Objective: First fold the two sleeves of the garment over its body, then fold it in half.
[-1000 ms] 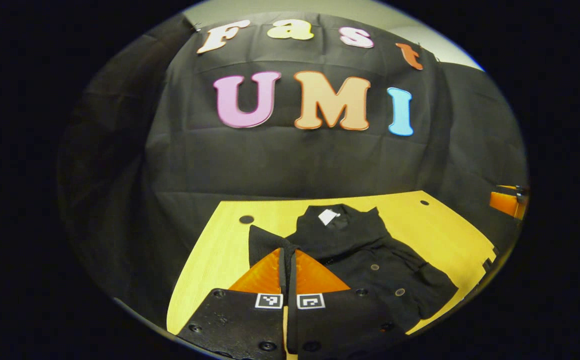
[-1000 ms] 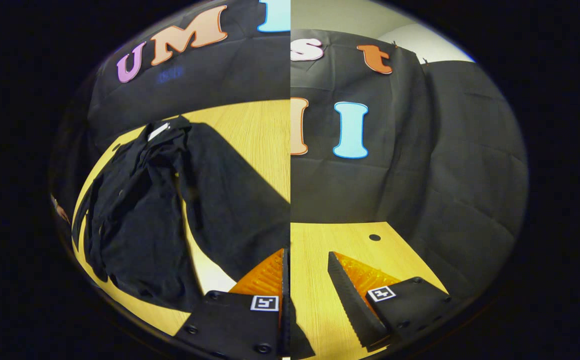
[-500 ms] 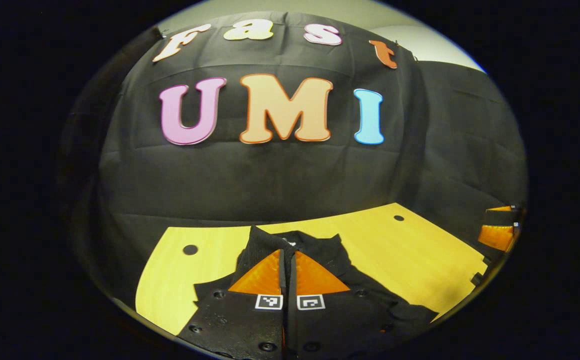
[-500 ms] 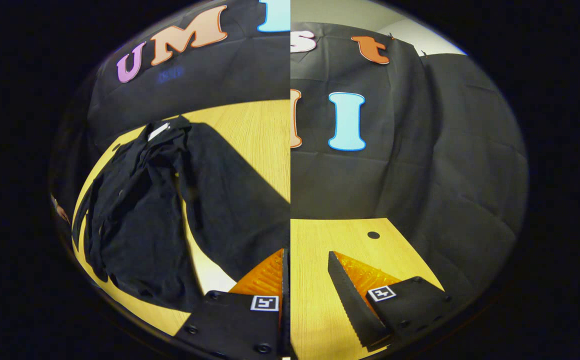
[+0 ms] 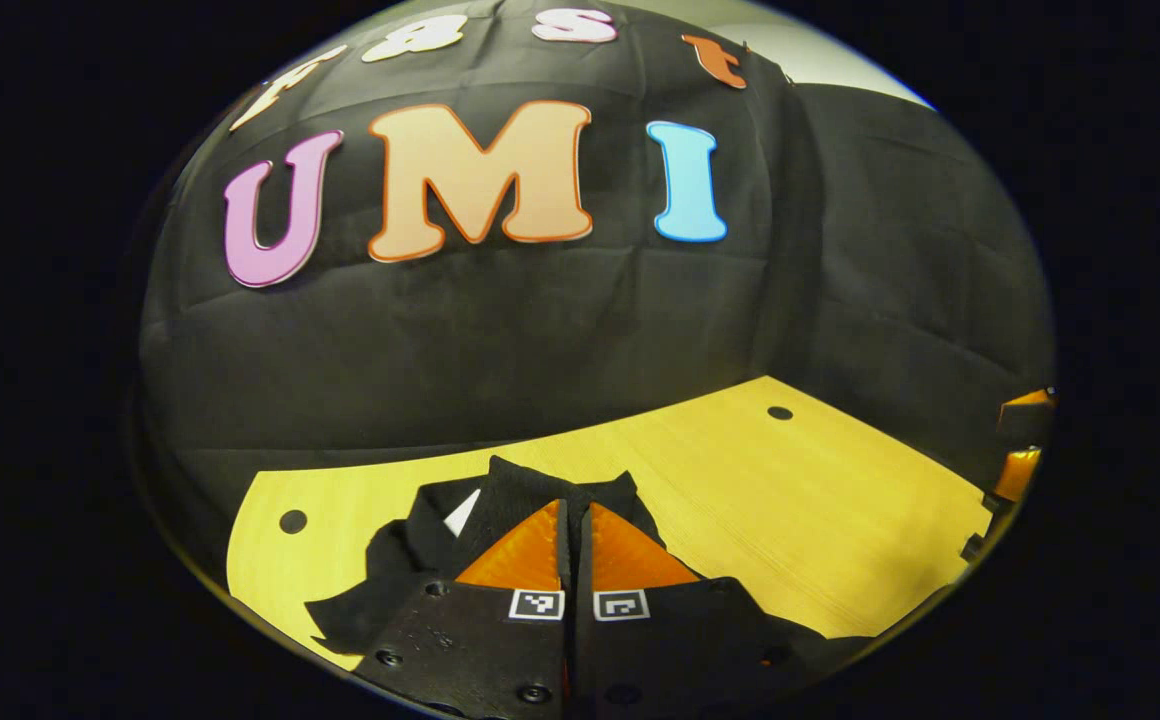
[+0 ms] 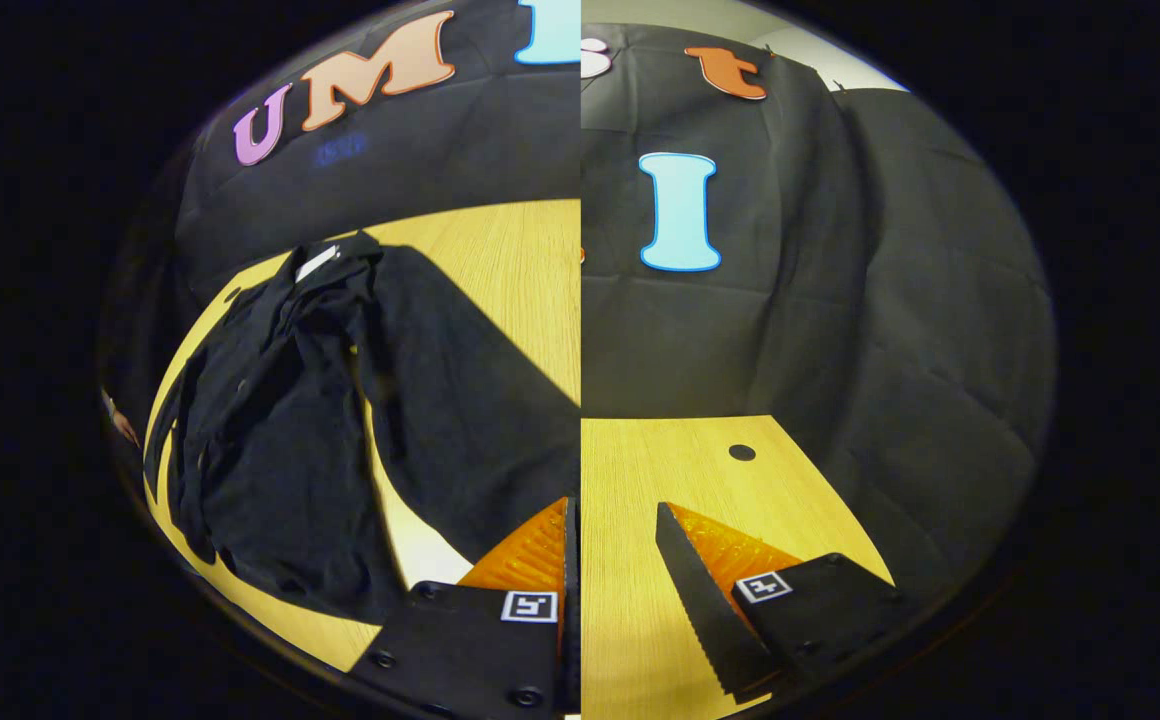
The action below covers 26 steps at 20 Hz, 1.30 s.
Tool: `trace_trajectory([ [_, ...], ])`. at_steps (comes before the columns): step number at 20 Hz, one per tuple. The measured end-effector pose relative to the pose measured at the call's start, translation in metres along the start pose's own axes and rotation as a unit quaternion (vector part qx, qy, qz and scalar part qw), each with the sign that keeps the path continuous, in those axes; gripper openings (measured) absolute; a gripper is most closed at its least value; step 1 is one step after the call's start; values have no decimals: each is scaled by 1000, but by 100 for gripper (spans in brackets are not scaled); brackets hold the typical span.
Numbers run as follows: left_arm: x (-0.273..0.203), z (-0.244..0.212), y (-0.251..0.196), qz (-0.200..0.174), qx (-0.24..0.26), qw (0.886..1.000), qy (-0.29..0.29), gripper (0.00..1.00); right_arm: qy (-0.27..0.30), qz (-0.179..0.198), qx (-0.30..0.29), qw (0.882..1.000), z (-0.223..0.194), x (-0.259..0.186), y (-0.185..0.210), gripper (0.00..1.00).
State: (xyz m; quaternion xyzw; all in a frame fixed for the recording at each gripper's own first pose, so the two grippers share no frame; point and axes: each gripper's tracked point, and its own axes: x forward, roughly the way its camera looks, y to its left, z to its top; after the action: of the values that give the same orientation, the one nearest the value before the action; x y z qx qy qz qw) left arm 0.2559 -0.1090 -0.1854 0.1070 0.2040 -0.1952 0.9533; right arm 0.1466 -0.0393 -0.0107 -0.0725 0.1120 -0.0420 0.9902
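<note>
At the bottom of the left gripper view, the left gripper [image 5: 574, 515] has its fingers pressed together on a fold of the black garment [image 5: 410, 560], whose cloth bunches up around the tips; a white label [image 5: 462, 512] shows just left of them, and the cloth lies on the near part of the yellow wooden table [image 5: 790, 490]; farther out the tabletop is bare wood with a round hole [image 5: 780, 412] near its far edge; at the far right edge the other gripper sits beyond the table's corner; behind everything hangs the black cloth wall [image 5: 540, 330].

Low in the right gripper view, the right gripper [image 6: 613, 505] has its fingers apart over bare wood, holding nothing; this view is split down the middle into two halves that do not match; the left half shows the garment spread rumpled across the table, collar at the far end, the right half shows a hole near the table's far edge.
</note>
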Motion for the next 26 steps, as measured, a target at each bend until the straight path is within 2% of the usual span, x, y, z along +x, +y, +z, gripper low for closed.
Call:
trace_trajectory([
  [5, 36, -48, -26, -34, 6, 997, 65, 0, 9, -7, 12, 1000, -5, 9, -22, 50],
  [10, 58, -83, -37, -38, 21, 993, 107, 0, 16, -20, 25, 999, -10, 15, -45, 50],
  [15, 72, -100, -41, -39, 35, 990, 129, 0, 22, -27, 31, 999, -16, 22, -60, 50],
  [20, 78, -110, -52, -45, 24, 990, 133, 0, 29, -22, 25, 999, -21, 27, -61, 50],
  [25, 74, -102, -65, -66, 11, 990, 121, 15, 30, -14, 23, 999, -24, 27, -57, 50],
  [26, 71, -99, -67, -69, 7, 991, 115, 36, 29, -11, 23, 999, -25, 27, -55, 50],
])
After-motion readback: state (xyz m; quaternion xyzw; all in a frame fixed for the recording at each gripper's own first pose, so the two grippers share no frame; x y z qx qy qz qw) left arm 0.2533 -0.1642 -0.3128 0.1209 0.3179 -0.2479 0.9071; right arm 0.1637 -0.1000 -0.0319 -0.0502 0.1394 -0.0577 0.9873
